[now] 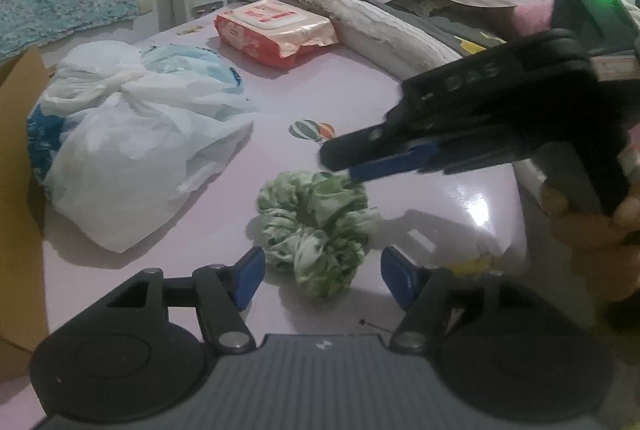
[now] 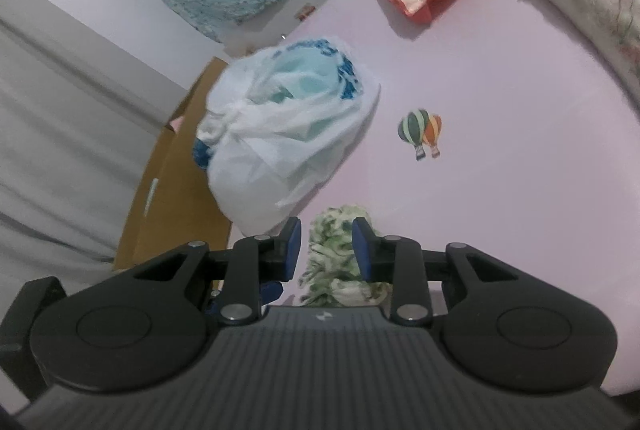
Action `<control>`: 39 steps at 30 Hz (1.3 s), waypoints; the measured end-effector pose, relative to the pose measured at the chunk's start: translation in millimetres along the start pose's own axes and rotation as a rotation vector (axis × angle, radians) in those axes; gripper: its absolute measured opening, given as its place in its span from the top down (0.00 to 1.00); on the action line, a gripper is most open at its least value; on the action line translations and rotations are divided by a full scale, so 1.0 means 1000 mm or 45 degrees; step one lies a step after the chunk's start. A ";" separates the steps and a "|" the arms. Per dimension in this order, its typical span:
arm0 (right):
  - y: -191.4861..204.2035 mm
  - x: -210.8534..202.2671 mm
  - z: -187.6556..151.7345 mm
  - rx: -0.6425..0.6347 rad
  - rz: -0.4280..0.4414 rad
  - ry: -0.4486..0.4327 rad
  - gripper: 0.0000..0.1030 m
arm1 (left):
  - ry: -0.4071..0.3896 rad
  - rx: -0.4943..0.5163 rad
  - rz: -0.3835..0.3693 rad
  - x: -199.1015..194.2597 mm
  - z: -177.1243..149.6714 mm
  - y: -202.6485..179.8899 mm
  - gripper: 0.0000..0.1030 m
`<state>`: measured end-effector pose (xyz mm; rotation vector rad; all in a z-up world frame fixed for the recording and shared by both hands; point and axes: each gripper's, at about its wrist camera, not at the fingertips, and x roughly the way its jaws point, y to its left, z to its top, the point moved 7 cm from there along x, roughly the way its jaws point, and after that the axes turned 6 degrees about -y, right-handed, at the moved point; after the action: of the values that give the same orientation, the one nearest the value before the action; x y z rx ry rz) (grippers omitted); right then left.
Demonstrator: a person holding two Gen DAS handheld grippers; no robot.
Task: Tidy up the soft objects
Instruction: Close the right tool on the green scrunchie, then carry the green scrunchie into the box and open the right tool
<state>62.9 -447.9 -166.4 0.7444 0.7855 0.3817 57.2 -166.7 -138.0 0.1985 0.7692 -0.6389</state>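
Both tools are hanging over the green-and-white fabric scrunchie (image 1: 316, 230), which is lying on the glossy pale-pink desk (image 1: 352, 86). In the left wrist view the left tool (image 1: 322, 276) is standing about half open, its blue pads (image 1: 250, 276) on either side of the near edge of the scrunchie and pressing on nothing. The right tool (image 1: 350, 166) is reaching in from the right in a person's hand (image 1: 592, 222), its tips right at the far rim of the fabric; from its own camera its jaws are standing slightly apart, with the scrunchie showing in the gap, and no pad seems to be pinching it.

The step in hand looks like letting go after setting the scrunchie down, or getting ready to take it again; which, I cannot tell. Done well, each tool should be coming away straight, so that no pad is dragging a fold and pulling the ring out of shape.

A knotted white plastic bag with blue print (image 1: 128, 154) is sitting close on the left, beside a brown cardboard box (image 1: 16, 158). A red-and-white packet of wipes (image 1: 276, 30) and a rolled cream quilted cloth (image 1: 360, 18) are lying well beyond. Only the bag is near enough to catch a finger.
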 end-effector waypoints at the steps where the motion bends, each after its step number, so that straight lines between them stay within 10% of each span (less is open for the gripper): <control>1: -0.001 0.004 -0.002 0.009 -0.004 0.016 0.73 | 0.002 0.000 -0.005 0.002 0.000 -0.001 0.36; 23: 0.010 0.019 -0.015 0.099 0.020 0.134 0.73 | -0.040 -0.081 -0.058 0.009 0.006 0.009 0.69; 39: 0.244 0.061 0.023 -0.439 0.395 0.185 0.73 | -0.453 -0.262 0.327 -0.149 0.058 0.118 0.69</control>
<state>110.1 -256.9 -8.9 0.5160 0.7153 0.8368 81.8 -26.4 0.6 -0.0077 0.4511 -0.3345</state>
